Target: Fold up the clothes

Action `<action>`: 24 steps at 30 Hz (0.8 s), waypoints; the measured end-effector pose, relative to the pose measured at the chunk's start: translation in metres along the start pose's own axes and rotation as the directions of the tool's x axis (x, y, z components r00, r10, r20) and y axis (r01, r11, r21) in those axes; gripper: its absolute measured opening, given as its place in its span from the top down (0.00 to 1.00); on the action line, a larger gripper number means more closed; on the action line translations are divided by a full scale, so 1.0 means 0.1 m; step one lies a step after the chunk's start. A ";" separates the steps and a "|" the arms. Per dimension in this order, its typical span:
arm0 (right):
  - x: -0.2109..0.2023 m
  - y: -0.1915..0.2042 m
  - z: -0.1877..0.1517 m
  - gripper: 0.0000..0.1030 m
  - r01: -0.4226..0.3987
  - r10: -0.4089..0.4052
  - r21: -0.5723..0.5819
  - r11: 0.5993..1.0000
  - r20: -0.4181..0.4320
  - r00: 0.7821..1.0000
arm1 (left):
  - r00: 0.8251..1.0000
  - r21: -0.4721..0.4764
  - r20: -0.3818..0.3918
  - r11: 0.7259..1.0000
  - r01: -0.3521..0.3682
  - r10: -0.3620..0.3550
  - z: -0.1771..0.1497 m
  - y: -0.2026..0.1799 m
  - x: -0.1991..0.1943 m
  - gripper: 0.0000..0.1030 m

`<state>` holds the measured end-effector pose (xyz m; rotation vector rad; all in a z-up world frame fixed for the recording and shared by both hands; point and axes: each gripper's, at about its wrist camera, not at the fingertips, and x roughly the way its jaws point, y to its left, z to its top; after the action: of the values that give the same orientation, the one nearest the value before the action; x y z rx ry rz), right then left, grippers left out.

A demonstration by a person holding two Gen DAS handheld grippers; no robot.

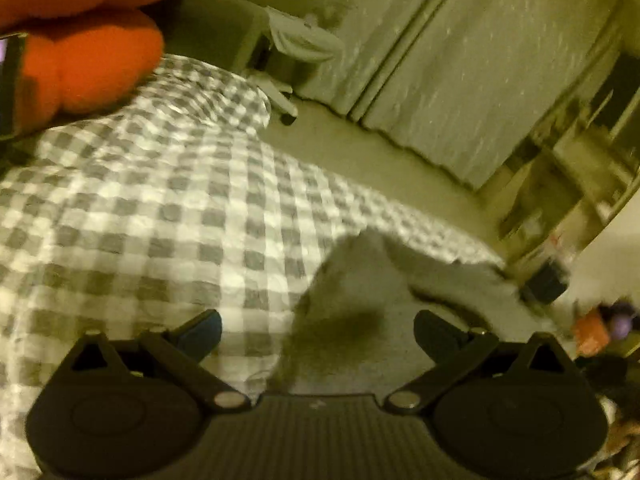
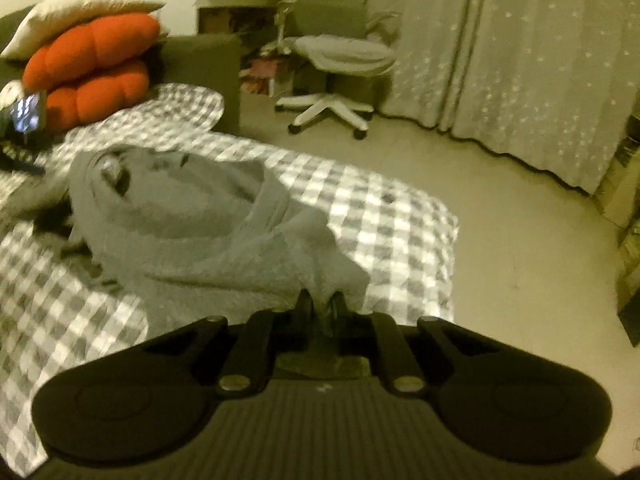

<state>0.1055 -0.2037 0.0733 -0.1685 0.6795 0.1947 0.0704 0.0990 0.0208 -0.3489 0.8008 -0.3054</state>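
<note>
Right wrist view shows the right gripper (image 2: pixel 321 300) closed on a bunched corner of the grey garment (image 2: pixel 192 232), the cloth pinched between the two near-touching jaws and drawn up into a small peak at the near edge. The garment lies crumpled on the checked bedspread (image 2: pixel 384 216), heaped in soft rolls toward the far left, with what may be a neckline or cuff opening near the top of the heap, though blur makes that uncertain. In the left wrist view the left gripper (image 1: pixel 316 332) stands wide open, jaws well apart, with a flap of the same grey cloth lying between and just beyond them; the pads do not press on it. The fabric looks like a light, limp knit: it drapes, folds on itself and holds no shape, so it should lift easily but sag and trail from whatever point is held. A single pinch will likely pull it into a rope rather than a flat sheet. The better hold, I judge, is two corners or a hem edge taken well apart, one in each gripper, so the cloth can be spread taut before folding. The left gripper's nearest sensible hold is the edge of the flap before it. Slipping seems unlikely with a soft knit, but a thin pinch could pull free under tension.
</note>
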 end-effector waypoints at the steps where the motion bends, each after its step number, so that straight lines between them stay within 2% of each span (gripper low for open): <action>1: 0.01 -0.02 0.00 0.90 0.004 -0.004 0.010 1.000 -0.008 1.000 | 1.000 0.018 0.003 1.000 -0.004 0.004 -0.02 -0.05 0.06 0.01; 3: 0.06 -0.05 -0.02 0.90 -0.004 0.005 0.019 1.000 -0.041 0.999 | 1.000 0.050 0.007 0.998 0.026 -0.027 -0.05 -0.13 0.15 0.06; 4: 0.09 -0.05 -0.03 0.86 -0.007 0.008 0.021 1.000 -0.061 0.998 | 0.999 0.060 0.004 0.997 0.038 -0.039 -0.06 -0.15 0.19 0.13; 5: 0.12 -0.05 -0.04 0.79 -0.007 0.008 0.019 1.000 -0.070 0.997 | 0.999 0.066 -0.002 0.997 0.043 -0.043 -0.07 -0.18 0.23 0.27; 6: 0.14 -0.05 -0.05 0.79 -0.006 0.007 0.015 1.000 -0.078 0.997 | 0.999 0.074 -0.007 0.997 0.035 -0.034 -0.08 -0.20 0.26 0.40; 7: 0.16 -0.05 -0.06 0.79 -0.005 0.006 0.012 1.000 -0.086 0.996 | 1.000 0.086 -0.012 0.996 0.014 -0.013 -0.08 -0.21 0.28 0.77; 8: 0.19 -0.05 -0.07 0.85 -0.005 0.006 0.009 1.000 -0.094 0.996 | 1.000 0.097 -0.016 0.995 -0.008 0.009 -0.09 -0.23 0.30 0.95; 9: 0.18 -0.04 -0.06 0.90 0.003 -0.003 0.002 1.000 -0.087 0.996 | 1.000 0.094 -0.007 0.995 -0.016 0.017 -0.08 -0.22 0.29 0.95; 11: 0.13 -0.01 -0.02 0.93 0.031 -0.031 -0.014 0.999 -0.053 0.998 | 0.998 0.073 0.065 0.997 -0.028 0.023 -0.03 -0.20 0.14 0.96; 14: -0.09 0.03 0.06 0.94 0.124 -0.121 -0.035 0.992 0.076 0.990 | 0.976 0.119 0.210 0.989 -0.087 0.060 0.08 -0.26 -0.24 0.96; 16: -0.23 0.10 0.08 0.94 0.227 -0.209 -0.088 0.970 0.170 0.963 | 0.943 0.166 0.316 0.972 -0.168 0.109 0.13 -0.34 -0.52 0.96; 19: -0.43 0.23 0.13 0.94 0.379 -0.319 -0.152 0.913 0.311 0.895 | 0.860 0.231 0.471 0.914 -0.335 0.196 0.15 -0.51 -0.88 0.96; 21: -0.59 0.31 0.18 0.95 0.479 -0.380 -0.168 0.862 0.412 0.828 | 0.794 0.254 0.573 0.877 -0.408 0.203 0.17 -0.61 -1.17 0.96; 22: -0.68 0.35 0.20 0.95 0.531 -0.407 -0.170 0.830 0.466 0.786 | 0.767 0.249 0.610 0.872 -0.423 0.198 0.19 -0.64 -1.32 0.96; 24: -0.88 0.37 0.25 0.95 0.590 -0.434 -0.140 0.795 0.549 0.714 | 0.713 0.226 0.677 0.871 -0.437 0.182 0.24 -0.69 -1.63 0.96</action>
<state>0.0449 -0.1733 0.1453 -0.5875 0.0588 -0.2094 -0.0283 0.1058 0.1699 0.0645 0.0974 0.0068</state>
